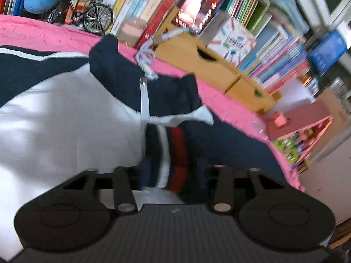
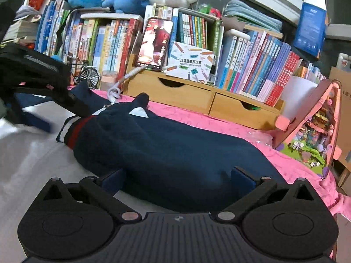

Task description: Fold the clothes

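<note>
A navy and white zip jacket (image 1: 65, 120) lies on a pink cover (image 1: 232, 107). Its navy sleeve (image 2: 175, 149) is folded across the white front and ends in a cuff (image 1: 169, 153) striped navy, white and red. My left gripper (image 1: 173, 171) is shut on that cuff, which fills the gap between its fingers. The right wrist view shows the left gripper (image 2: 72, 105) reaching in from the left to the cuff (image 2: 70, 131). My right gripper (image 2: 178, 182) stands wide open, its blue pads (image 2: 114, 182) on either side of the sleeve's broad end without pressing it.
A wooden drawer unit (image 2: 197, 96) stands behind the jacket, with rows of books, a lit phone (image 2: 154, 43) and a printer box on it. A model bicycle (image 2: 86, 74), a coiled cable (image 2: 116, 89) and a pink toy house (image 2: 311, 131) are close by.
</note>
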